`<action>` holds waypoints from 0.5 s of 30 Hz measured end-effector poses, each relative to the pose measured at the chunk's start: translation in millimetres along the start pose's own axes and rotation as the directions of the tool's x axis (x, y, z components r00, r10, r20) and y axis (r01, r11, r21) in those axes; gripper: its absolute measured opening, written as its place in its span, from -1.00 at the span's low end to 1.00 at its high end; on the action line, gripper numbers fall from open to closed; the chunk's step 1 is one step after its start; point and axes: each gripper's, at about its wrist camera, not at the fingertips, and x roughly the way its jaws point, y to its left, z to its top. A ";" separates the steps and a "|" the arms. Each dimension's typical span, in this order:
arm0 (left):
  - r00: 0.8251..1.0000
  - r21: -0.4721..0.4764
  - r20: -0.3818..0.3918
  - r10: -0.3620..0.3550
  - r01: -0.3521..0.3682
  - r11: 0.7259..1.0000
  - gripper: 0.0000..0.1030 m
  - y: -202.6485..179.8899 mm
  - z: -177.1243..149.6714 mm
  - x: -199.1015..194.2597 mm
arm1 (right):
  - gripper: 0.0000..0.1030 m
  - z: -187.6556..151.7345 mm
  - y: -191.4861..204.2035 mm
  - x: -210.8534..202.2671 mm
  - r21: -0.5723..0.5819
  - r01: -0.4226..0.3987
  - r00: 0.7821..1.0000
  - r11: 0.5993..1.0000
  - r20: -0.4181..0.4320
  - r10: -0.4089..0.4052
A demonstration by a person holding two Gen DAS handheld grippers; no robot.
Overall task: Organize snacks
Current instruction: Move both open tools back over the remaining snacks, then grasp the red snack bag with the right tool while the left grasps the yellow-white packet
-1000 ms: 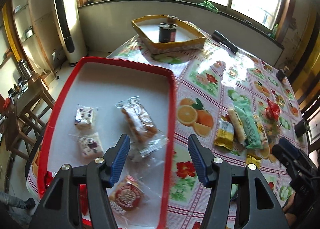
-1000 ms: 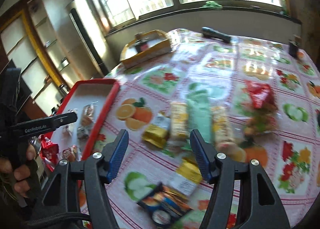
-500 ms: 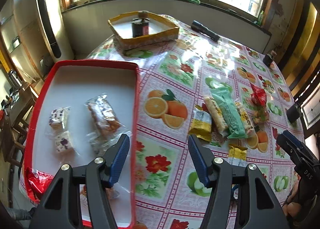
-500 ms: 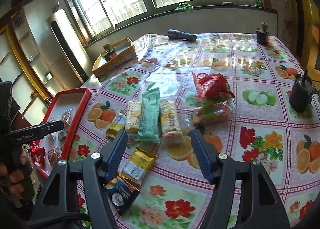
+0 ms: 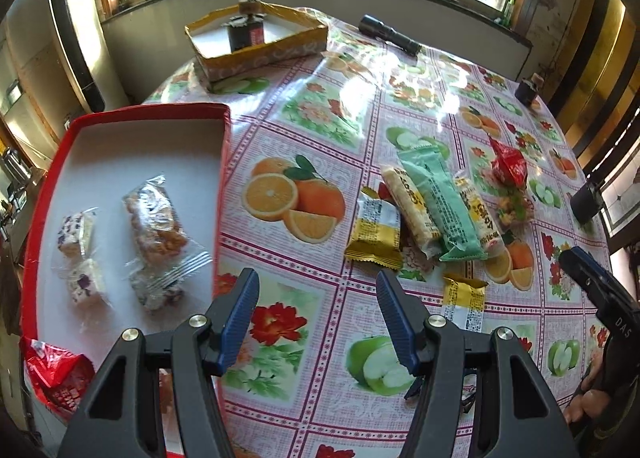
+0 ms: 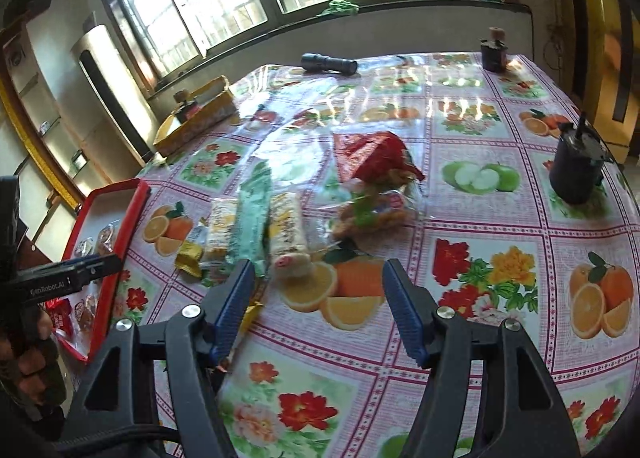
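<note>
Tray (image 5: 52,178) holds snacks (image 5: 154,220); loose packets (image 5: 438,204) lie right.

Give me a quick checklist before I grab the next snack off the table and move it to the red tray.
1. Left gripper empty, jaws apart: ok.
2. Right gripper empty, jaws apart: ok.
3. Red tray has bare floor left at its far end: ok.
4. Green bar reachable alone: not ok, it lies across the two yellow-print bars.
5. Gold wrapper free on top: ok.
6. Right gripper centred over a snack: not ok, tablecloth between the jaws.
</note>
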 end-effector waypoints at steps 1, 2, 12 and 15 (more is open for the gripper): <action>1.000 0.003 -0.004 -0.001 0.001 1.000 0.18 -2.1 0.7 2.8 | 0.30 1.3 -2.1 1.0 0.005 0.002 1.000 1.000 0.002 -0.002; 1.000 0.007 -0.008 -0.005 0.005 1.000 0.18 -3.9 1.7 5.5 | 0.30 3.7 -3.8 2.6 0.005 0.007 1.000 1.000 0.005 -0.007; 0.996 0.064 -0.084 -0.039 0.044 0.997 0.18 -22.4 12.0 48.4 | 0.48 55.0 -23.8 33.5 0.056 0.042 0.998 0.998 0.036 -0.044; 0.995 0.073 -0.097 -0.036 0.043 0.996 0.18 -27.5 16.4 58.4 | 0.48 69.0 -30.9 49.9 0.035 0.047 0.999 0.998 0.016 -0.047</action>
